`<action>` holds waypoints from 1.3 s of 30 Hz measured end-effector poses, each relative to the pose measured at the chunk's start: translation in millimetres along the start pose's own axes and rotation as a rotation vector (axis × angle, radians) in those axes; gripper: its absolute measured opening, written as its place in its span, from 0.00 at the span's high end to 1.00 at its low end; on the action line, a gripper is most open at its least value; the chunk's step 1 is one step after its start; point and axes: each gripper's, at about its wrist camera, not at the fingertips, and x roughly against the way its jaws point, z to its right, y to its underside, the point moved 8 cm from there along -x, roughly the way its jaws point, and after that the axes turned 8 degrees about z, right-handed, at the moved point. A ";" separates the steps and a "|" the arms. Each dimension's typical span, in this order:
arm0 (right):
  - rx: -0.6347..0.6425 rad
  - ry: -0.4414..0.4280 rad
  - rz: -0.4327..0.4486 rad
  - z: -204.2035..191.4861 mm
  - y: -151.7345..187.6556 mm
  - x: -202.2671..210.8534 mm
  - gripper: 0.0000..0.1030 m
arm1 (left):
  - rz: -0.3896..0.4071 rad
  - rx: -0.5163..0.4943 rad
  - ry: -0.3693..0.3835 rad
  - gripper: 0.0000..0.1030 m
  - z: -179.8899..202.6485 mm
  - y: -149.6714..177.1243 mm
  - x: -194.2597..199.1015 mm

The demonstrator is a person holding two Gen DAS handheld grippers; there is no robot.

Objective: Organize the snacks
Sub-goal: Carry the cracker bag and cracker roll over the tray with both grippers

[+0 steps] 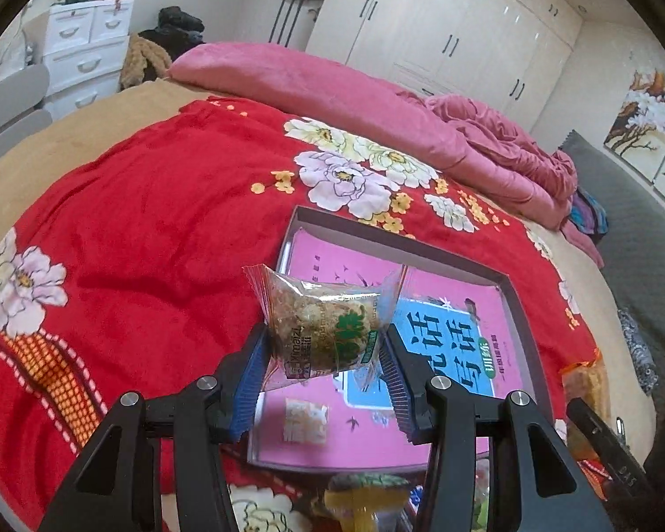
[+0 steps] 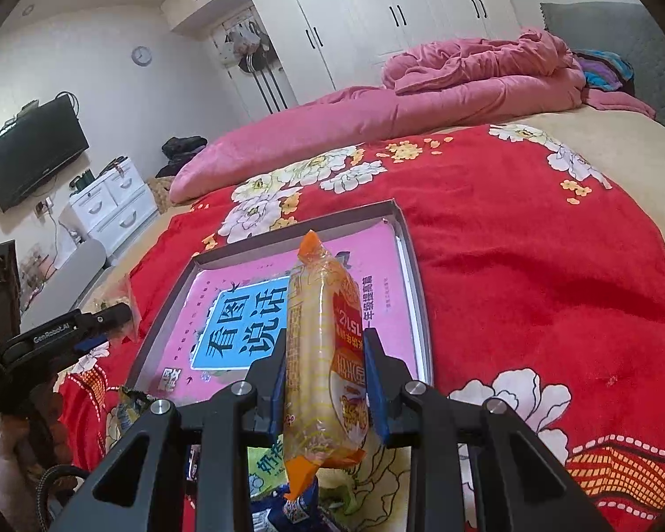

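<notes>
Left gripper [image 1: 326, 350] clamps a clear snack packet [image 1: 321, 326] above the tray.

The blue-padded fingers [image 1: 248, 381] press both sides of the packet, which holds a brown puffed cake and carries green print. Beneath it a shallow grey-rimmed tray [image 1: 521, 306] lies on the red flowered blanket [image 1: 155, 221], its floor a pink and blue printed sheet. A small pale snack [image 1: 305, 414] lies in the tray near its near edge. More wrapped snacks [image 1: 368, 487] lie on the blanket just before that edge.

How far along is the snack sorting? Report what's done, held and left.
Done: one small snack packet lies in the tray. In hand: left gripper holds a clear-wrapped snack; right gripper holds an orange-wrapped cracker pack. Left: loose packets near the tray's front edge.
</notes>
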 end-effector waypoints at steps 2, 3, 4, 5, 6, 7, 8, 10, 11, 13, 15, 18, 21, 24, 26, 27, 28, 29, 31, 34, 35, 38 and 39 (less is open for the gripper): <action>-0.002 0.002 0.000 0.6 -1.1 -2.7 0.70 | -0.009 -0.004 0.004 0.50 0.7 0.8 -5.3; -0.003 0.002 -0.003 0.9 -1.5 -5.3 0.70 | -0.018 -0.008 0.004 0.50 0.9 2.4 -8.8; -0.002 0.003 -0.003 0.8 -1.4 -6.6 0.70 | -0.026 -0.011 0.006 0.50 1.2 4.3 -11.1; -0.001 0.004 -0.003 0.7 -1.9 -8.1 0.70 | -0.039 -0.015 0.009 0.50 1.9 7.2 -14.3; 0.000 0.003 -0.005 0.3 -2.5 -10.3 0.70 | -0.047 -0.021 0.011 0.50 2.9 8.8 -16.9; 0.000 0.002 -0.005 0.1 -3.3 -12.0 0.70 | -0.053 -0.029 0.012 0.50 3.6 10.6 -18.7; 0.001 0.003 -0.005 0.0 -4.1 -13.4 0.70 | -0.060 -0.039 0.010 0.50 4.2 12.4 -21.0; 0.004 0.005 -0.006 0.0 -5.1 -17.4 0.70 | -0.076 -0.049 0.017 0.50 6.0 15.7 -24.7; 0.004 0.006 -0.006 -0.1 -5.8 -19.3 0.70 | -0.081 -0.052 0.020 0.50 6.5 16.9 -25.8; 0.006 0.013 -0.008 1.0 -6.9 -23.5 0.70 | -0.091 -0.070 0.017 0.50 6.9 19.1 -28.7; 0.004 0.018 -0.014 2.4 -6.7 -27.6 0.70 | -0.101 -0.070 0.020 0.50 5.0 20.6 -30.8; 0.000 0.029 -0.028 4.7 -4.3 -32.9 0.70 | -0.112 -0.072 0.021 0.50 3.2 22.3 -33.5; 0.000 0.041 -0.051 7.6 -0.5 -39.6 0.70 | -0.130 -0.079 0.020 0.50 3.1 27.5 -36.8; -0.006 0.044 -0.067 9.4 2.8 -44.7 0.70 | -0.145 -0.107 0.016 0.50 6.7 32.9 -39.5; -0.005 0.053 -0.075 11.3 4.7 -47.5 0.70 | -0.149 -0.124 0.020 0.50 11.1 35.5 -40.1; -0.007 0.056 -0.078 12.2 5.4 -48.3 0.70 | -0.154 -0.133 0.023 0.50 13.2 37.0 -40.5; -0.010 0.061 -0.081 13.4 6.0 -49.2 0.70 | -0.158 -0.142 0.022 0.50 14.6 38.5 -41.0; -0.010 0.066 -0.084 14.3 6.4 -50.0 0.70 | -0.160 -0.146 0.021 0.50 15.5 39.5 -41.1; -0.013 0.074 -0.088 16.7 7.2 -51.4 0.70 | -0.163 -0.149 0.027 0.50 17.1 40.7 -41.2; -0.014 0.083 -0.098 19.5 8.9 -54.1 0.70 | -0.167 -0.150 0.026 0.50 17.7 42.2 -41.9; -0.015 0.087 -0.102 20.4 9.7 -54.9 0.70 | -0.170 -0.151 0.026 0.50 17.9 42.4 -42.6; -0.017 0.091 -0.110 21.7 11.3 -56.4 0.70 | -0.173 -0.155 0.022 0.50 18.2 43.4 -43.2; -0.017 0.093 -0.113 22.3 11.8 -56.6 0.70 | -0.174 -0.155 0.021 0.50 17.9 43.8 -43.4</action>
